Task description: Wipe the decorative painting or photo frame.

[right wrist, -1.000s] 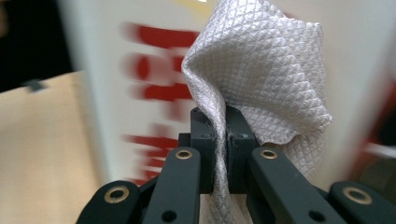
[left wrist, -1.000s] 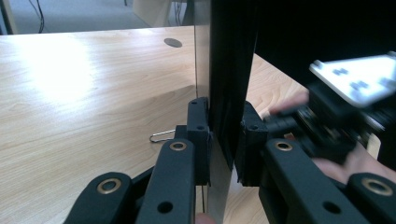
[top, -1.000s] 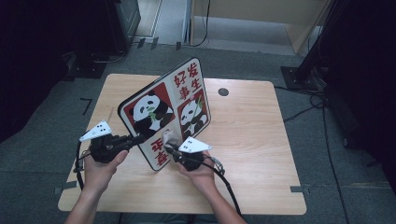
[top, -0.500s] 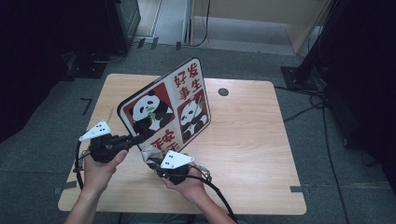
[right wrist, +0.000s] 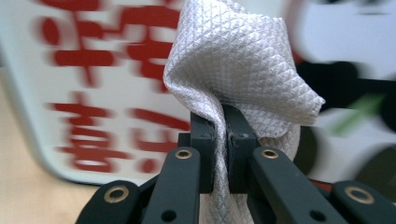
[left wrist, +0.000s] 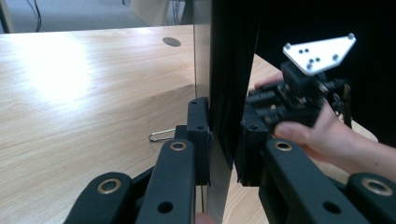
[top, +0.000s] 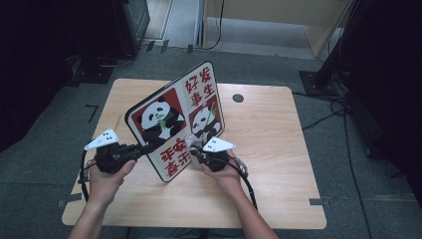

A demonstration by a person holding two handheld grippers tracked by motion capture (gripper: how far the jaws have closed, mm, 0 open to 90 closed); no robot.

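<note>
The panda board (top: 174,122) stands on its lower edge on the wooden table (top: 278,149), tilted, printed face toward the person. Its long axis runs from the near-left corner up toward the far right.

The left gripper (top: 149,148) is clamped on the board's left edge; in the left gripper view the jaws pinch the thin panel (left wrist: 219,107) from both sides. This hand acts as the brace.

The right gripper (top: 195,153) is clenched on a bunched white cloth (right wrist: 233,70), pads pressed tight through the fabric. The cloth (top: 191,143) sits at the printed face, low on the board by the red characters (contact looks likely, though the blurred close view leaves it unconfirmed).

Judgement: wiping is in hand. The face lies directly ahead of the right gripper, so strokes should run along the board's long axis, up and away.
</note>
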